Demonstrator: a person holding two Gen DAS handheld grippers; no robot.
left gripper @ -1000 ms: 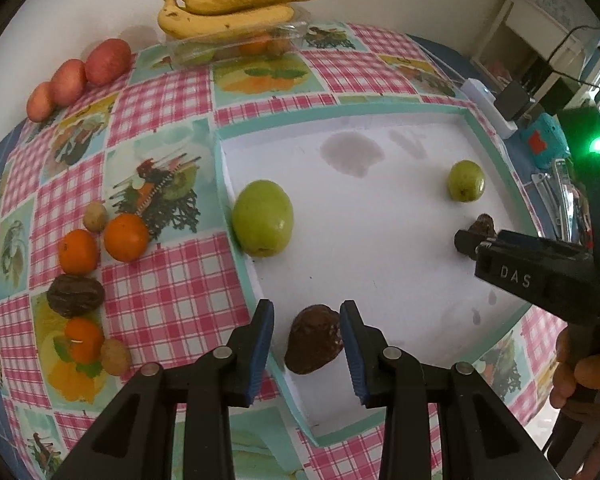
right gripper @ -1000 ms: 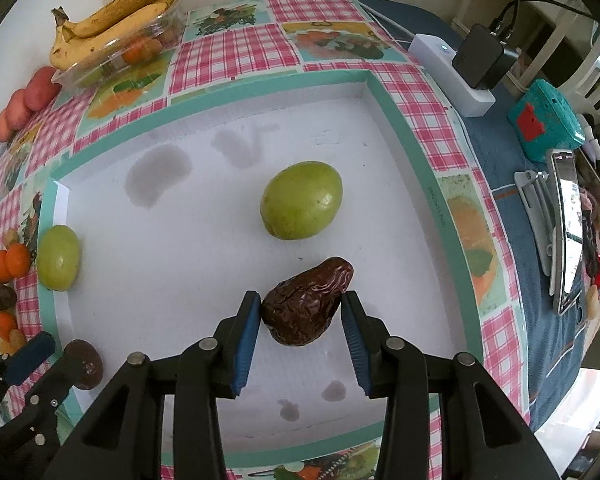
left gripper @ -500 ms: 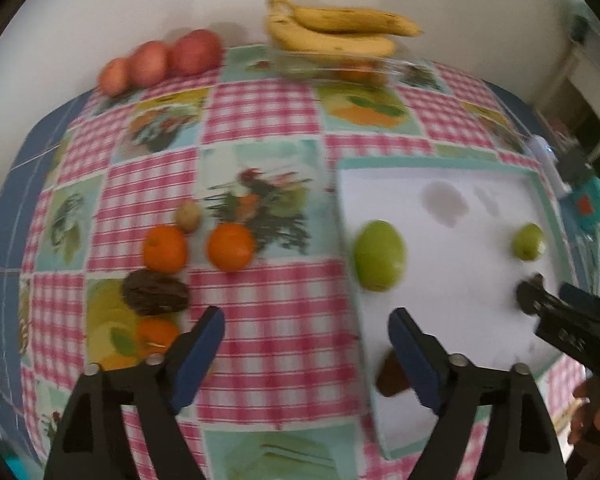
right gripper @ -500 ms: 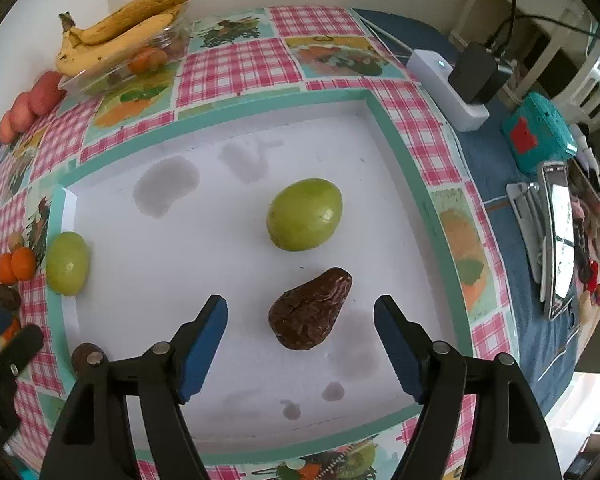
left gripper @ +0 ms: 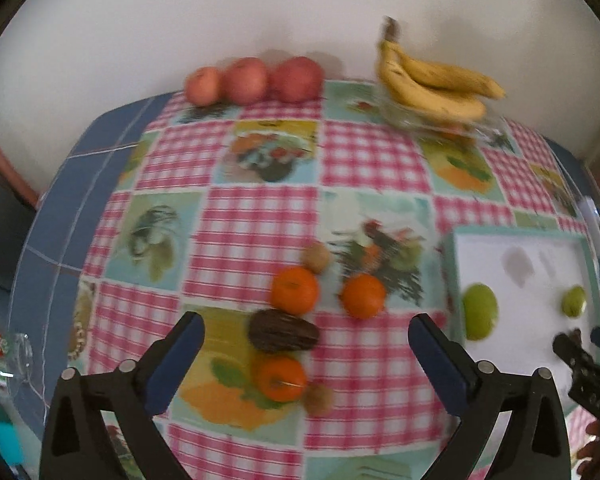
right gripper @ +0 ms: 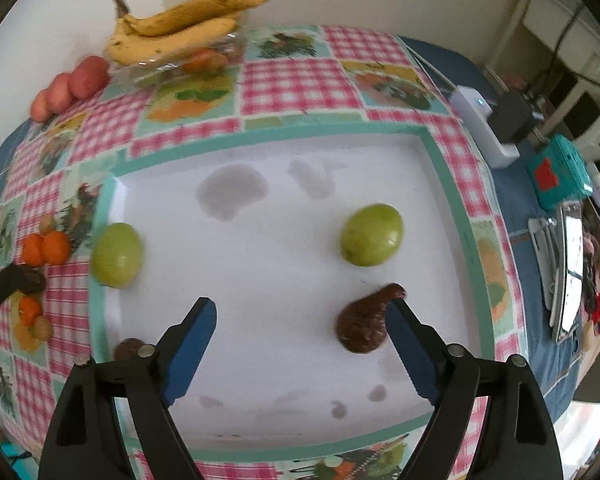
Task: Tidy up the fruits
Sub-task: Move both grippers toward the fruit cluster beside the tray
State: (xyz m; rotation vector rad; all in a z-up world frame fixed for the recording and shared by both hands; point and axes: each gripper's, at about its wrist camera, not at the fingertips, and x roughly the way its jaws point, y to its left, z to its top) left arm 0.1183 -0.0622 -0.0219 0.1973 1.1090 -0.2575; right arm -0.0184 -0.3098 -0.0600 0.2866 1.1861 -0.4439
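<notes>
Dark wrinkled fruit (left gripper: 283,336) lies crosswise on the worktop (left gripper: 256,216), centred between and beyond the left claw (left gripper: 306,356), just opened wide, empty; right claw (right gripper: 300,348) likewise opened, empty.

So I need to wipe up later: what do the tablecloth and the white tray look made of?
The tablecloth looks like wipeable plastic or oilcloth: printed pink checks and fruit pictures, lying smooth, though blur hides any sheen. The white tray looks like matte plastic or foam with a teal rim; grey stains show on it. Which one, I cannot tell.
</notes>
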